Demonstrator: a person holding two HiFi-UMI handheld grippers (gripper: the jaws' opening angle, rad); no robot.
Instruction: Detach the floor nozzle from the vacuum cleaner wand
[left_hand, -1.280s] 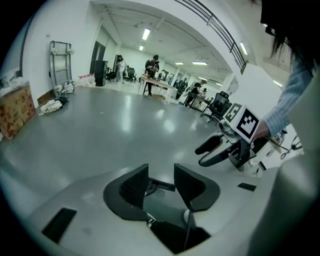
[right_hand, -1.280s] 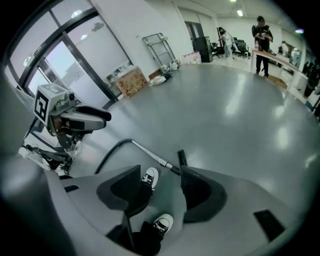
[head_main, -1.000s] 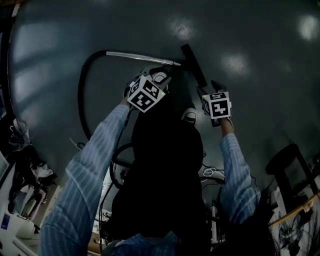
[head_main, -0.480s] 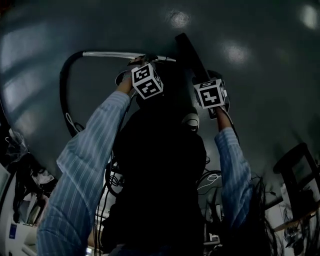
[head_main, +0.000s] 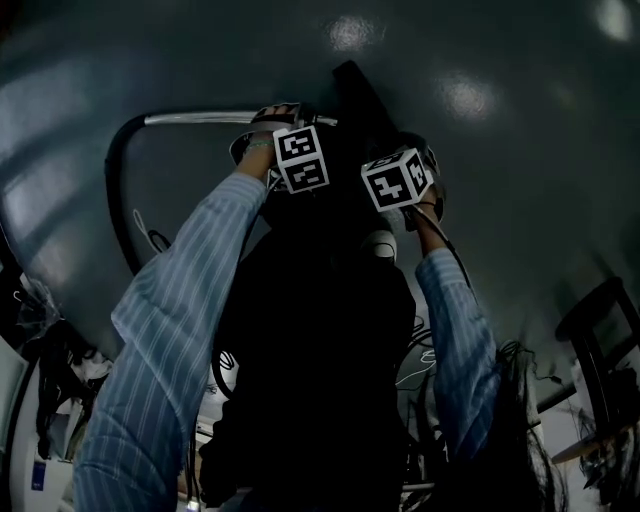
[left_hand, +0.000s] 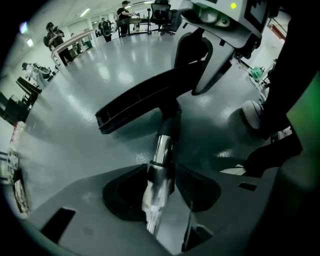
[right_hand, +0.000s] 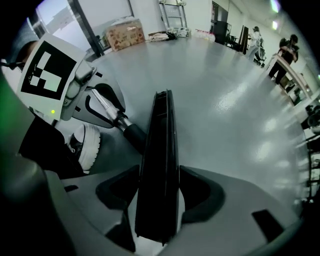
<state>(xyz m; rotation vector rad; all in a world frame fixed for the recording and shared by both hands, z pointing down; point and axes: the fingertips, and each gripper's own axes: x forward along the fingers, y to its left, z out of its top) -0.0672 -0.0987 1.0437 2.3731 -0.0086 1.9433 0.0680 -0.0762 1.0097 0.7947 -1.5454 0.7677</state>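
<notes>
On the grey floor (right_hand: 225, 100), the right gripper (right_hand: 159, 197) clamped the long black floor nozzle (right_hand: 159, 130) crosswise; the left gripper (left_hand: 161, 187), jaws apart, straddled the chrome wand tube (left_hand: 162, 147) beside the joint.

Left gripper view: mounted on the left gripper (left_hand: 162, 192), sighted along its jaws and down, very near the wand (left_hand: 162, 145).

Right gripper view: mounted on the right gripper (right_hand: 157, 200), sighted along its jaws and down, very near the floor nozzle (right_hand: 159, 150).

Gripper views roughly opposed, with the opposite gripper in the upper part of each.

Head view: worn on the head, aimed forward and steeply down at the grey floor (head_main: 520, 200) from well above; covers both grippers and the whole work area.

Shared by all three: wand-to-nozzle joint and one white shoe (right_hand: 85, 142).
</notes>
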